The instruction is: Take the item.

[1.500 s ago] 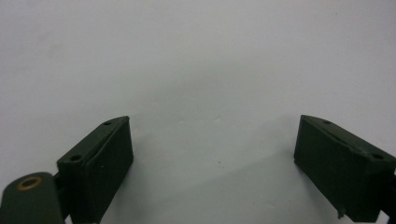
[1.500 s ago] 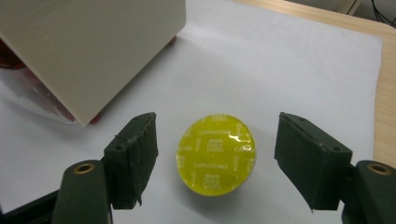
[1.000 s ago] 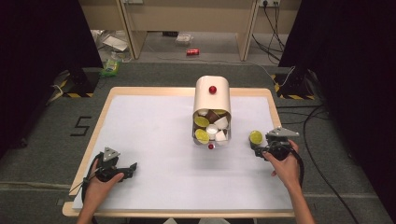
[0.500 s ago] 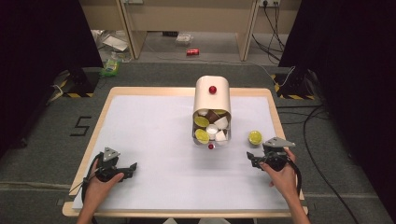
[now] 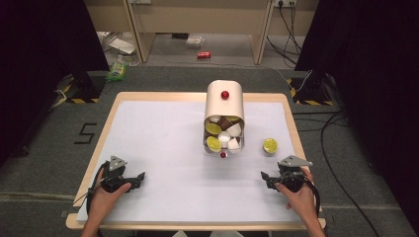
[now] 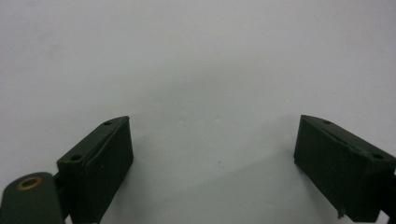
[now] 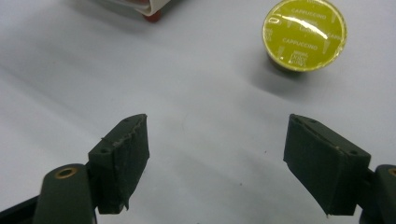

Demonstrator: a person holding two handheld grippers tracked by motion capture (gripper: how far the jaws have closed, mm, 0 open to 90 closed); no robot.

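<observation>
A yellow-lidded coffee capsule (image 5: 270, 145) stands alone on the white table sheet (image 5: 163, 138), right of the cream capsule box (image 5: 225, 106). The box lies with its open drawer toward me, holding several yellow, white and brown capsules. My right gripper (image 5: 267, 177) rests near the front right, a short way from the capsule. In the right gripper view the capsule (image 7: 304, 33) sits beyond the jaws of my right gripper (image 7: 217, 158), which have just been opening and hold nothing. My left gripper (image 5: 139, 177) lies open at the front left, and the left gripper view shows bare sheet between its jaws (image 6: 212, 163).
The box has a red knob (image 5: 225, 95) on top and a red foot (image 5: 223, 155) at its drawer front. The wooden table rim (image 5: 291, 123) runs close to the right of the capsule. Cables and a red can (image 5: 203, 55) lie on the floor beyond.
My right gripper has drawn back from the yellow capsule toward the front edge and sunk a little, leaving the capsule standing on the sheet. The left gripper has stayed put.
</observation>
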